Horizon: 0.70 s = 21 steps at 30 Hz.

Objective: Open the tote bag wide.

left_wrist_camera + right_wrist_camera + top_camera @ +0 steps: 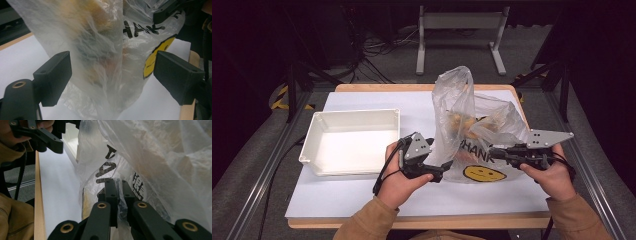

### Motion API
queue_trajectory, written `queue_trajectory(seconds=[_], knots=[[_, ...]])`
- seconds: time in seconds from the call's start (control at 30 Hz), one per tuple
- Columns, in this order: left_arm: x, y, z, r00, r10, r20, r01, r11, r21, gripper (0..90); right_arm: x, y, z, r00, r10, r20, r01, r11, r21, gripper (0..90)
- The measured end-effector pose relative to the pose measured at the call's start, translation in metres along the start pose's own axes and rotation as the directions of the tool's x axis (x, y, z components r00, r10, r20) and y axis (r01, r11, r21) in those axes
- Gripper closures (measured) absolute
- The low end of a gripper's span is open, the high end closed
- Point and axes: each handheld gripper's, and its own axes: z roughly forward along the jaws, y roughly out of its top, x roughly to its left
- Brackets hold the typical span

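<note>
Right at the bottom of the high view, two hands are working a clear plastic bag [472, 125] that stands just right of centre on the white tabletop [362, 192]. The right tool [497, 152] is clamped tight on the bag's printed front; in the right gripper view its jaws meet on a fold of film [117, 197] beside the black lettering. The left tool [443, 170] comes in from the other side with its jaws spread wide; in the left gripper view the crinkled plastic [105, 50] hangs between the two pads, and neither seems to press on it yet (close, but no bite). So one side of the bag is secured, and the second grip has yet to be made.

Inside the bag there are brownish lumps [464, 125], too blurred by the film to name, and nothing looks to have come out. Further back, left of centre, the white bin [312, 140] sits with nothing in it. My read: early going, with opening and emptying the bag all left to do
</note>
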Motion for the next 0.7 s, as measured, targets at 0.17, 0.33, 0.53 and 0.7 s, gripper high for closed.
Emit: queue_trajectory(seconds=[0.17,0.33,0.53,0.7], knots=[[0.004,-0.002,0.012,0.9998,-0.004,-0.017,0.004,1.0000,0.005,18.4,0.001,0.000,0.000,1.0000,0.000,-0.002,0.000,1.000,-0.006,87.3],[0.011,-0.009,0.014,0.9994,0.026,-0.022,-0.025,0.9994,0.024,43.8,0.003,0.001,0.000,1.0000,-0.005,-0.002,0.005,1.000,-0.011,87.0],[0.019,-0.016,0.007,0.9997,0.026,-0.005,-0.025,0.9978,0.062,81.0,0.003,0.001,-0.001,1.0000,-0.002,0.001,0.002,1.000,-0.017,86.4],[0.024,-0.025,0.009,0.9999,0.016,-0.001,-0.015,0.9939,0.109,86.6,0.002,0.000,0.000,1.0000,0.002,-0.001,-0.002,1.000,-0.016,86.5]])
